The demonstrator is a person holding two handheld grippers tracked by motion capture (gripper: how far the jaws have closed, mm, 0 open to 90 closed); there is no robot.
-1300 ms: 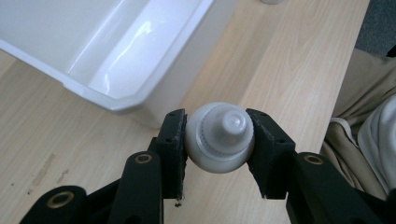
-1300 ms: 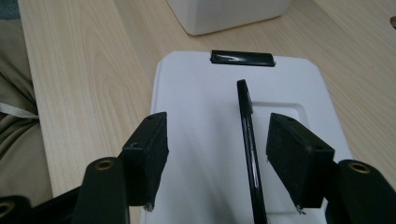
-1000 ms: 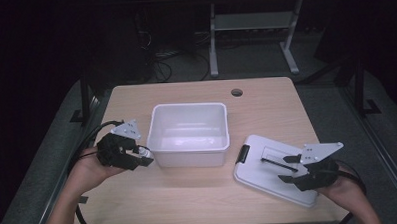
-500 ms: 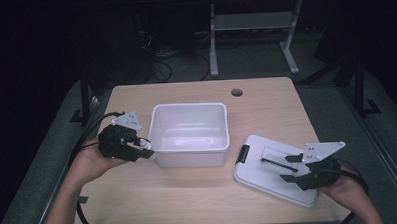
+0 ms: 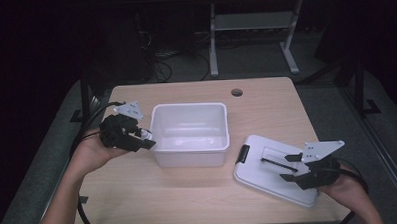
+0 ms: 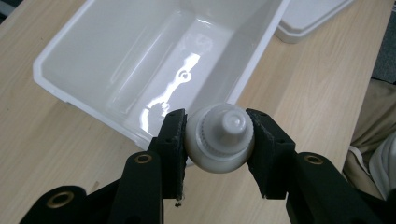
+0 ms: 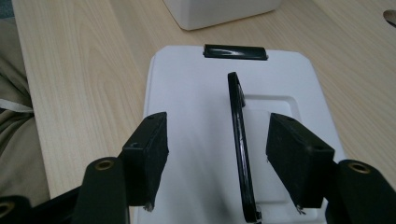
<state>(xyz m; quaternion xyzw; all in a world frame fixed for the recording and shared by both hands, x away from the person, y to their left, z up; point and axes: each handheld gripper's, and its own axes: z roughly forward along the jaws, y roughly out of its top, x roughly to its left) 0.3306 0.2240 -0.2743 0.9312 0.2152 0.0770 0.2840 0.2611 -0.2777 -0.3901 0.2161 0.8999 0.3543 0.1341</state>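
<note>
My left gripper (image 5: 143, 140) is shut on a small white bottle (image 6: 219, 140) with a ribbed cap, held at the left wall of the white plastic bin (image 5: 186, 106). In the left gripper view the bottle's cap points at the bin's near rim (image 6: 46, 79), and the bin is empty inside. My right gripper (image 5: 287, 168) hovers over the flat white lid (image 5: 259, 177) at the front right. Its jaws stand open on either side of the lid's raised black handle (image 7: 238, 121), and the pads (image 7: 154, 140) do not touch it.
The lid (image 7: 187, 93) has a black latch (image 7: 236, 51) on its edge toward the bin. A round cable hole (image 5: 237, 92) sits near the table's far edge. Cables trail off the left edge. The person's lap (image 7: 14, 116) is close to the front edge.
The left hand has lifted and moved toward the far side, closer to the bin's left wall, with the bottle still gripped. The right gripper has stayed over the lid.
</note>
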